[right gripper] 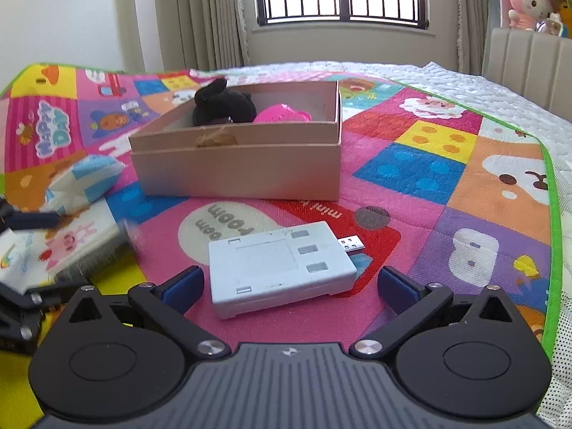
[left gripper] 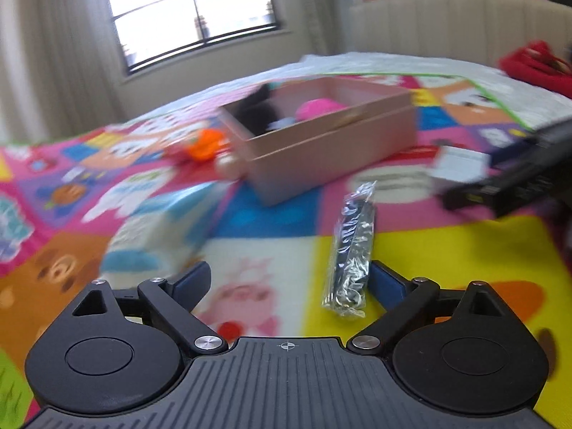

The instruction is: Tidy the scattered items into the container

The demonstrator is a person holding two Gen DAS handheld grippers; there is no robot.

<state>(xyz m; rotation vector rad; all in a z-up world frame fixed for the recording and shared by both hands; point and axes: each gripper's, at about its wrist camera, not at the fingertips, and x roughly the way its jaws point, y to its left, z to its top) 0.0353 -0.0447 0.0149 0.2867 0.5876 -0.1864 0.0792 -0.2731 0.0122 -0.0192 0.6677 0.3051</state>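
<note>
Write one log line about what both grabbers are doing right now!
left gripper: open, by foil packet | right gripper: open around grey gadget | box: holds black plush, pink toy

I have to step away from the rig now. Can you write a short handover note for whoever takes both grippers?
Left gripper: open, holding nothing, low over the mat, with the crinkly silver packet lying by its right finger.
Right gripper: open, holding nothing, with the grey USB box between its fingers.
Done: black plush and pink toy are in the cardboard box.
Left: packet, USB box, white and blue pouch and orange toy lie on the mat.
</note>
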